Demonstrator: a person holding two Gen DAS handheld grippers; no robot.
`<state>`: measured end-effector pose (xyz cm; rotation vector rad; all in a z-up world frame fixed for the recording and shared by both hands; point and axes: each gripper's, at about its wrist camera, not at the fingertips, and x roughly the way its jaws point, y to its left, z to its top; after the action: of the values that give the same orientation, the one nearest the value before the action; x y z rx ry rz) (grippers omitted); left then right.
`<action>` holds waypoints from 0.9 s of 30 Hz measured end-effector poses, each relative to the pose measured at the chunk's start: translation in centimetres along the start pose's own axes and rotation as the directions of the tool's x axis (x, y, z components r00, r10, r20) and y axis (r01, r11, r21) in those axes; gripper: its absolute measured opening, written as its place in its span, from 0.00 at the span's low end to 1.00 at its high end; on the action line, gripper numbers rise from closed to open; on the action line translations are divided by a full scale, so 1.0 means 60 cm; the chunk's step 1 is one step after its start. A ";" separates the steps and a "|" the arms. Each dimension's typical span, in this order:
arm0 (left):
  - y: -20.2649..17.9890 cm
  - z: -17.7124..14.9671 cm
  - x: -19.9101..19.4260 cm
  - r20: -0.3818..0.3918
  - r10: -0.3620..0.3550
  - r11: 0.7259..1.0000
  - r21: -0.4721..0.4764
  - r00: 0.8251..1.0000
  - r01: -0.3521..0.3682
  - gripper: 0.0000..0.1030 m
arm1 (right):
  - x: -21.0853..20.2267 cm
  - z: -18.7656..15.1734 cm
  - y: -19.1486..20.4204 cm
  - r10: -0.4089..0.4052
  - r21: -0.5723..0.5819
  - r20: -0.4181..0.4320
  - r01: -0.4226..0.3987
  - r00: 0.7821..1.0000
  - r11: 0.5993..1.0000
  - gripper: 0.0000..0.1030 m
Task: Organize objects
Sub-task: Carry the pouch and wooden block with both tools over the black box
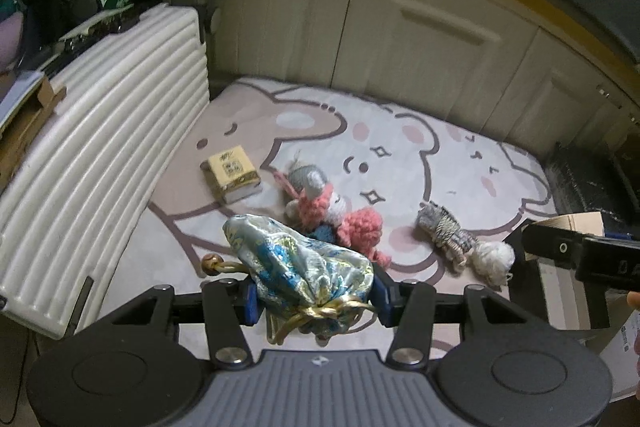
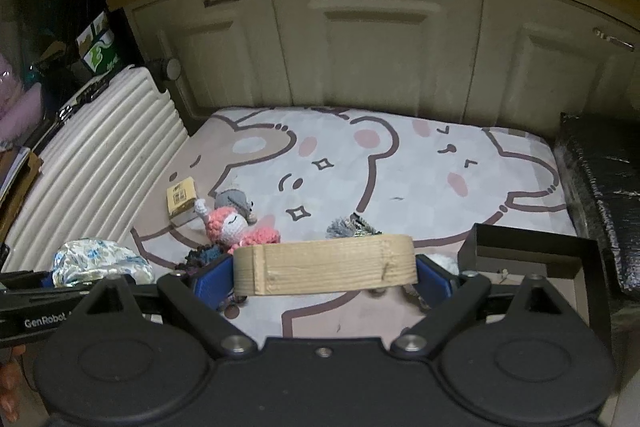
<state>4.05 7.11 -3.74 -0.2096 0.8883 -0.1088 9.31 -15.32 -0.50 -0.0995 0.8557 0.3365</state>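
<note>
My left gripper [image 1: 316,297] is shut on a blue and gold brocade drawstring pouch [image 1: 296,259], held above the cartoon bear mat [image 1: 400,147]. The pouch also shows in the right wrist view [image 2: 100,261]. My right gripper [image 2: 324,277] is shut on a pale wooden block [image 2: 324,267], held above the mat [image 2: 400,167]. On the mat lie a pink and grey crochet doll [image 1: 332,207] [image 2: 236,223], a small yellow box [image 1: 234,173] [image 2: 182,201] and a grey yarn bundle with a white tassel [image 1: 460,239].
A white ribbed suitcase [image 1: 100,155] [image 2: 92,163] lies along the mat's left side. Cream cabinet doors [image 1: 380,27] [image 2: 380,47] stand behind. A black-rimmed cardboard box [image 2: 528,259] [image 1: 568,267] sits at the right. A black wrapped block [image 2: 600,195] lies beyond it.
</note>
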 end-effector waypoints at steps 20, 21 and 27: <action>-0.146 0.026 0.022 0.055 -0.038 0.999 0.027 0.998 0.037 0.50 | -0.047 -0.016 -0.146 -0.102 0.106 0.037 0.098 0.994 0.990 0.91; -0.158 0.027 0.026 0.053 -0.048 0.998 0.037 0.997 0.047 0.50 | -0.049 -0.019 -0.158 -0.108 0.118 0.037 0.103 0.993 0.988 0.91; -0.213 0.030 0.044 0.043 -0.068 0.996 0.055 0.997 0.065 0.50 | -0.059 -0.029 -0.211 -0.144 0.162 0.035 0.137 0.989 0.977 0.91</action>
<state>7.01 -5.57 -1.76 -0.1913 0.8333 -0.1889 10.09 -28.54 0.40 -0.0030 0.8219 0.1365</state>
